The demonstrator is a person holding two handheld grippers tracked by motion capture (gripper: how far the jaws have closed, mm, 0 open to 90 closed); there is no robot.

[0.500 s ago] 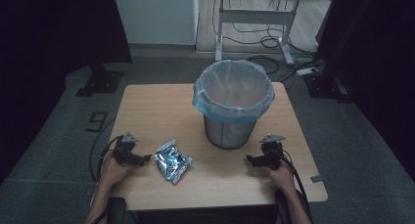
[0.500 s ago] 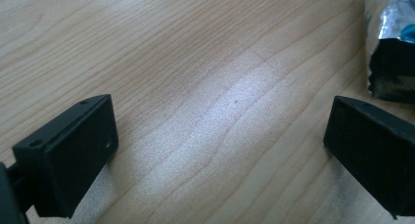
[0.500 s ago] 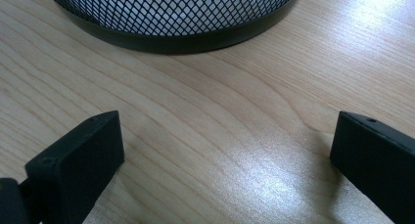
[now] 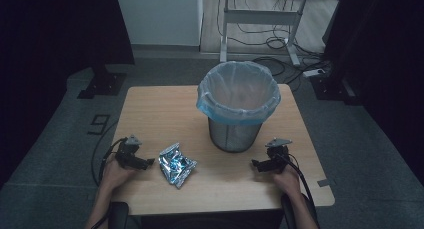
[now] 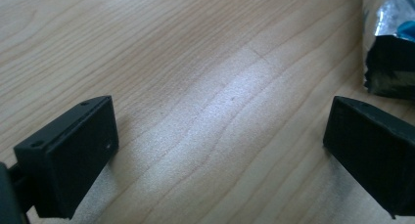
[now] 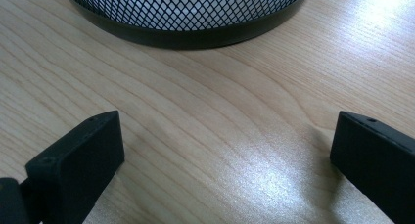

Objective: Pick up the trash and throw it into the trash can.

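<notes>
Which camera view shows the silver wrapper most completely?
The high view: the whole silver wrapper lies on the table there. The left gripper view catches one edge of it at the upper right; the right gripper view faces the mesh bin.

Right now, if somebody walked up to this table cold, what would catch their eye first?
Probably the mesh bin with its pale blue liner, standing upright toward the far middle of the wooden table. Next, the shiny crumpled foil wrapper lying near the front edge, left of the bin. The left tongs sit open just beside the wrapper, and the right tongs sit open on the bin's other side.
</notes>
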